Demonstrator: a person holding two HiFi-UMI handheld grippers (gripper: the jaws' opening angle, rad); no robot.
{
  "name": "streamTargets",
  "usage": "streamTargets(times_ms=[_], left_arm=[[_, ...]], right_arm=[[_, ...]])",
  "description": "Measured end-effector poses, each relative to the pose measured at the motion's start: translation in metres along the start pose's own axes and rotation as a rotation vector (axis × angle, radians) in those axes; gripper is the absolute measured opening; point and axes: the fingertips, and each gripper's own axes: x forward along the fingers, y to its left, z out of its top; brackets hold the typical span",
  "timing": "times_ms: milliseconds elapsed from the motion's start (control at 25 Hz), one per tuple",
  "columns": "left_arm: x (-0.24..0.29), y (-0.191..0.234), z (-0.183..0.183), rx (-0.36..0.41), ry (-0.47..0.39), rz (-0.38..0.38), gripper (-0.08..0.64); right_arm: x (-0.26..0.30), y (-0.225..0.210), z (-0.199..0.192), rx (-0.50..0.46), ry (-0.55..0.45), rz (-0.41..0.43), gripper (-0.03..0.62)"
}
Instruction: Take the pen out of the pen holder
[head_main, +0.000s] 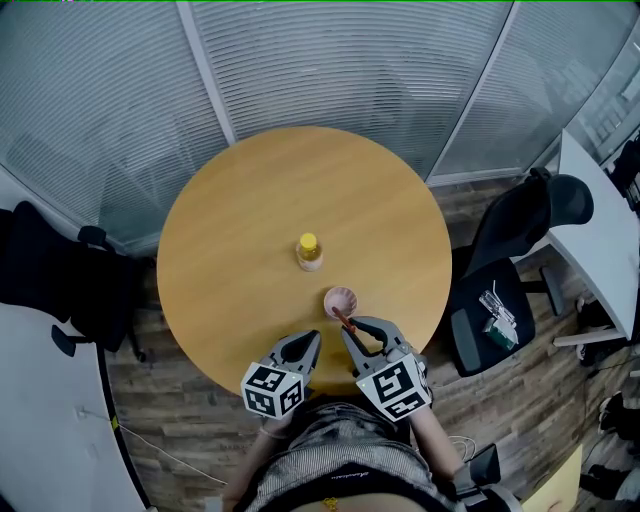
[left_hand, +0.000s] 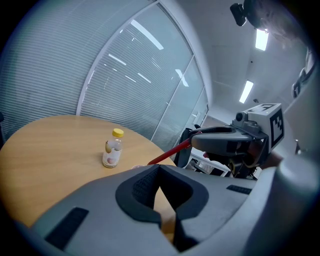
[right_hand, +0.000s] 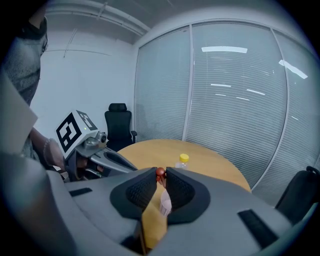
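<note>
A small pink pen holder (head_main: 340, 299) stands on the round wooden table (head_main: 250, 210), near its front edge. A red pen (head_main: 345, 321) slants from the holder's rim back to my right gripper (head_main: 352, 330), which is shut on the pen's upper end. In the right gripper view the pen's red tip (right_hand: 160, 173) sits pinched between the pads, with the pink holder (right_hand: 165, 202) just below. My left gripper (head_main: 308, 338) hovers left of the holder, shut with nothing in it. From the left gripper view the pen (left_hand: 170, 152) runs up to the right gripper (left_hand: 220, 142).
A small bottle with a yellow cap (head_main: 309, 251) stands at the table's middle, beyond the holder. A black office chair (head_main: 505, 290) is at the right, a white desk (head_main: 600, 230) behind it, and another dark chair (head_main: 70, 280) at the left. Glass walls with blinds surround the table.
</note>
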Motion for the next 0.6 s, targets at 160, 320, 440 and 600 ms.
streamTargets(times_ms=[160,320,440,600], left_arm=[[0.0016,-0.001,-0.0007,0.0,-0.002,0.003,0.005],[0.0003,0.0005,0.0,-0.002,-0.003,0.008,0.005],[0.0006,0.0005,0.0005,-0.001,-0.001,0.008,0.005],[-0.0007,0.0003,-0.0005,0.001,0.002,0.008,0.005]], right_arm=[[0.0016,-0.0025,-0.0026,-0.004,0.005,-0.002,0.067],[0.0013,-0.0035,-0.0017,0.007,0.005,-0.003,0.066],[0.001,-0.0052,-0.0006,0.006,0.002,-0.001,0.066],[-0.0007,-0.005,-0.0008,0.013,0.007,-0.004,0.067]])
